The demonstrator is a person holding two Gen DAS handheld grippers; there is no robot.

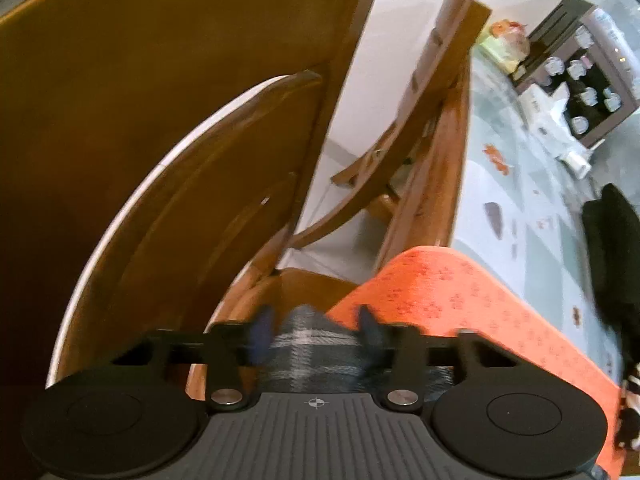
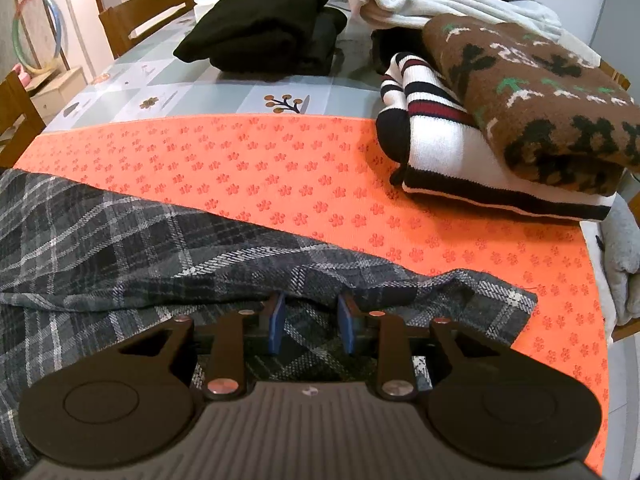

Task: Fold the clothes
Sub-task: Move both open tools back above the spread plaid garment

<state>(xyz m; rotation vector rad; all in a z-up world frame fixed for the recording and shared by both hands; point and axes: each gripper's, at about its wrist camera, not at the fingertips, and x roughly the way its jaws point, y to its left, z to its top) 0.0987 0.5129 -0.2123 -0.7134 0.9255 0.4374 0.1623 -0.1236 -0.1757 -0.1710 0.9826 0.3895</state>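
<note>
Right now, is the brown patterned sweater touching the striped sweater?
Touching. Right wrist view shows the brown sweater lying directly on top of the striped sweater, no gap between them.

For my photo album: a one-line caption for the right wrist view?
Open right gripper over grey plaid garment on orange flower-print mat.

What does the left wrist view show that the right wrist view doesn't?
Left wrist only: a shelf unit of small jars.

Right wrist only: the folded stack, a brown patterned sweater on a striped one, plus a hula hoop.

Both: the grey plaid garment between open tongs, orange mat, a folded black garment and wooden chairs.
</note>
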